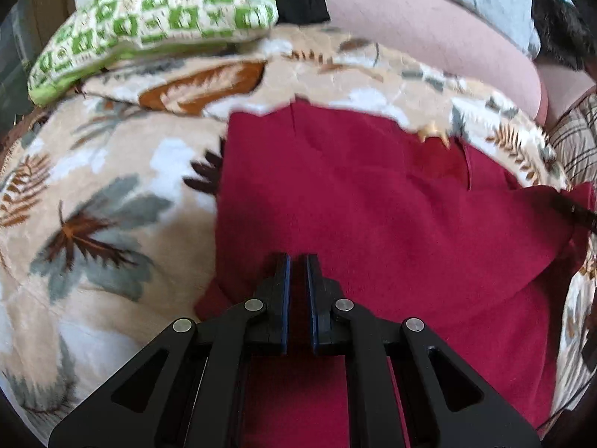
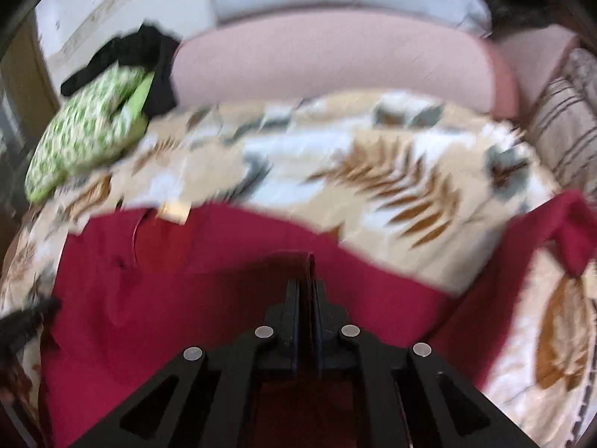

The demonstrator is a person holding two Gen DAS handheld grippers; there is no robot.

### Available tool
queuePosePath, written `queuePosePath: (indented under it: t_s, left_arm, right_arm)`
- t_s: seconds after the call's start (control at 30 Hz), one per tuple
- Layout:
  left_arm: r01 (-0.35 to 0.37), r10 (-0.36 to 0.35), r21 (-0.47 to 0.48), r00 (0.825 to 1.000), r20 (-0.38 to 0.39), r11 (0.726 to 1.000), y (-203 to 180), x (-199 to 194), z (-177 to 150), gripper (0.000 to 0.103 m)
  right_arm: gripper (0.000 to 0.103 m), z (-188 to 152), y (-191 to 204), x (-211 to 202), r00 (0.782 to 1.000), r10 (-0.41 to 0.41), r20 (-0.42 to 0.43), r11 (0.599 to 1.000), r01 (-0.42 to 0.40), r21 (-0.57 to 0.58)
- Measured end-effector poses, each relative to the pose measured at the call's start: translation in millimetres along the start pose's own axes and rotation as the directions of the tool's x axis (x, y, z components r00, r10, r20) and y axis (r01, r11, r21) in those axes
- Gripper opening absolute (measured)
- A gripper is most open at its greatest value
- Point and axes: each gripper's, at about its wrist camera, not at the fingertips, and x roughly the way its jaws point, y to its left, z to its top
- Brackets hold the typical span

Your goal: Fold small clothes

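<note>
Left tool [image 1: 298,261], jaws narrowed to a slim gap with cloth between them, grips the red garment [image 1: 373,205], which lies spread on a leaf-print blanket [image 1: 112,186]. Right tool [image 2: 308,285], jaws nearly together, pinches a raised fold of the same garment [image 2: 186,280]; view blurred.

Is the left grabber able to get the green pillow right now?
Probably not right away. The left gripper sits low over the red garment, jaws nearly shut, while the green pillow lies far across the leafy blanket. Nothing blocks the way, though.
</note>
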Motion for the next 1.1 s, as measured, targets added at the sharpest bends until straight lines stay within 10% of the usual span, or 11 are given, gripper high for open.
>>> queuePosePath:
  t_s: [0.17, 0.3, 0.43, 0.67, 0.8, 1.03, 1.07, 1.1]
  left_arm:
    - [-0.01, 0.01, 0.019, 1.0, 0.013, 1.0, -6.2, -6.7, 0.5, 0.007]
    - [0.015, -0.017, 0.028, 0.998, 0.059, 0.999, -9.6, -20.0, 5.7, 0.007]
    - [0.062, -0.061, 0.034, 0.998, -0.009, 0.998, -18.4, -5.2, 7.2, 0.017]
    - [0.072, -0.072, 0.056, 0.997, -0.011, 0.996, -21.9, -11.0, 3.9, 0.017]
    - [0.083, -0.083, 0.025, 0.997, 0.004, 0.996, -16.3, -16.8, 11.6, 0.017]
    - [0.066, -0.066, 0.033, 0.998, -0.019, 0.997, -19.5, -12.4, 7.7, 0.017]
    - [0.062, -0.062, 0.039, 0.998, -0.021, 0.997, -19.7, -12.6, 6.7, 0.017]
    - [0.058, -0.057, 0.042, 0.998, -0.021, 0.997, -19.3, -12.7, 6.1, 0.017]
  right_arm:
    - [0.006, -5.5, -14.5, 30.7, 0.987, 0.009, -0.163, 1.0, -0.005, 0.021]
    - [0.006, -18.7, -13.2, -12.9, 0.998, 0.045, -0.033, 0.999, -0.044, 0.024]
    - [0.007, -42.2, 4.6, 19.1, 0.986, 0.052, -0.16, 0.997, -0.06, -0.047]
    - [0.009, -20.9, -43.2, -33.9, 0.998, 0.058, -0.012, 0.992, -0.057, 0.112]
    - [0.075, -0.7, -107.5, -55.5, 0.993, -0.089, 0.079, 0.948, 0.06, 0.313]
    - [0.075, 29.2, -185.3, -10.7, 0.998, -0.065, 0.024, 0.813, 0.039, 0.581]
    - [0.071, 31.5, -192.0, -0.9, 0.998, -0.056, 0.009, 0.805, 0.041, 0.591]
    - [0.042, 30.2, -198.9, 5.9, 0.999, -0.032, 0.012, 0.803, 0.019, 0.596]
